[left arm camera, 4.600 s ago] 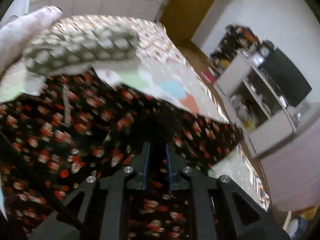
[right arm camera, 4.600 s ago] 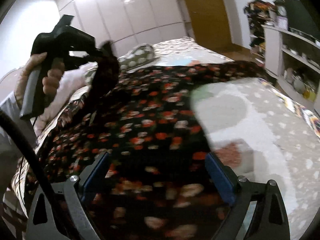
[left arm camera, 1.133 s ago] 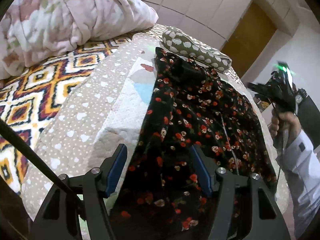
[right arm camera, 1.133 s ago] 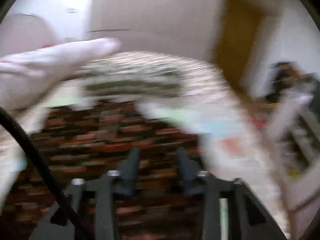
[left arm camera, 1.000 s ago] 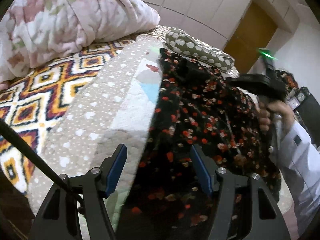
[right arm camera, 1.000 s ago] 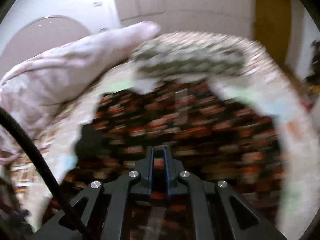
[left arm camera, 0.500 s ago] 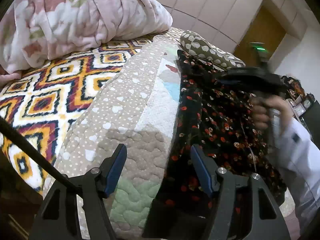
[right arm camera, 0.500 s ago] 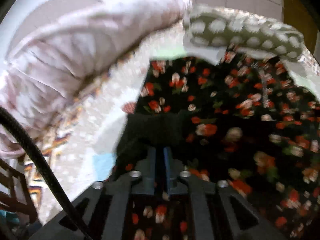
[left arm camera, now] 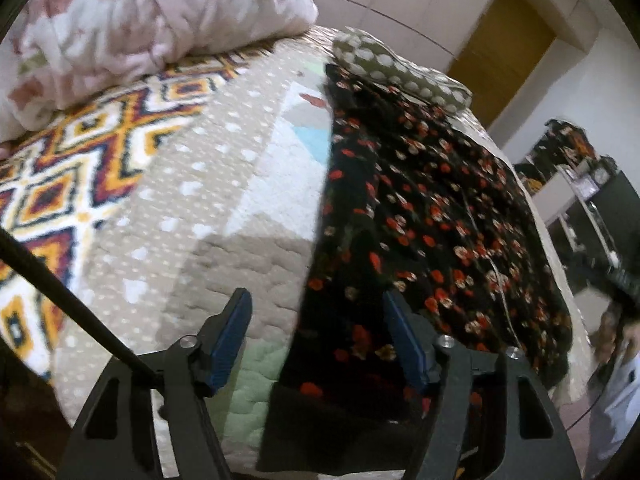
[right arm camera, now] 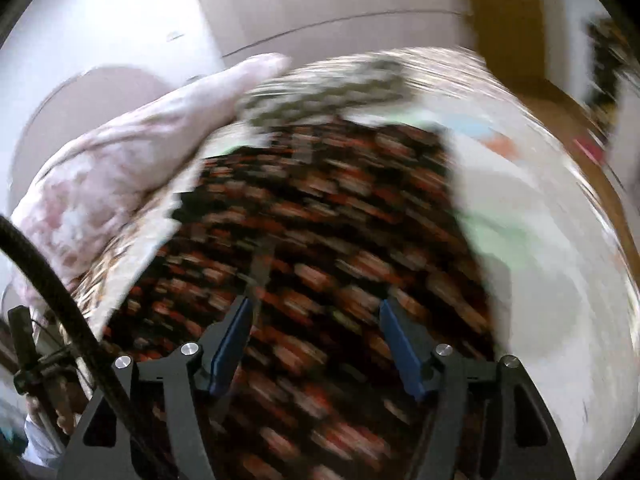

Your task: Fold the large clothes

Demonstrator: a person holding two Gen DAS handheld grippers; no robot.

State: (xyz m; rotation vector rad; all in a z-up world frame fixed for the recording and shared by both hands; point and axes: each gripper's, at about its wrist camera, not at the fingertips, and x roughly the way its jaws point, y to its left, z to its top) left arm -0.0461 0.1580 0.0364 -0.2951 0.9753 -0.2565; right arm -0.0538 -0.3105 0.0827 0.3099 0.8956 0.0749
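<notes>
A black garment with a red and cream flower print [left arm camera: 420, 216] lies flat along the bed, folded into a long strip. My left gripper [left arm camera: 320, 328] is open and empty above the garment's near left edge. In the blurred right wrist view the same garment [right arm camera: 320, 224] spreads below my right gripper [right arm camera: 316, 340], which is open and empty above it.
A beige dotted quilt [left arm camera: 168, 216] covers the bed, with a diamond-pattern blanket [left arm camera: 60, 168] to the left. A pink duvet [left arm camera: 132, 20] and a spotted pillow [left arm camera: 396, 68] lie at the head. Shelves with clutter [left arm camera: 580, 184] stand at the right.
My right gripper has let go of the garment, opened and pulled back over it. My left gripper stays open and has shifted slightly toward the garment's left edge.
</notes>
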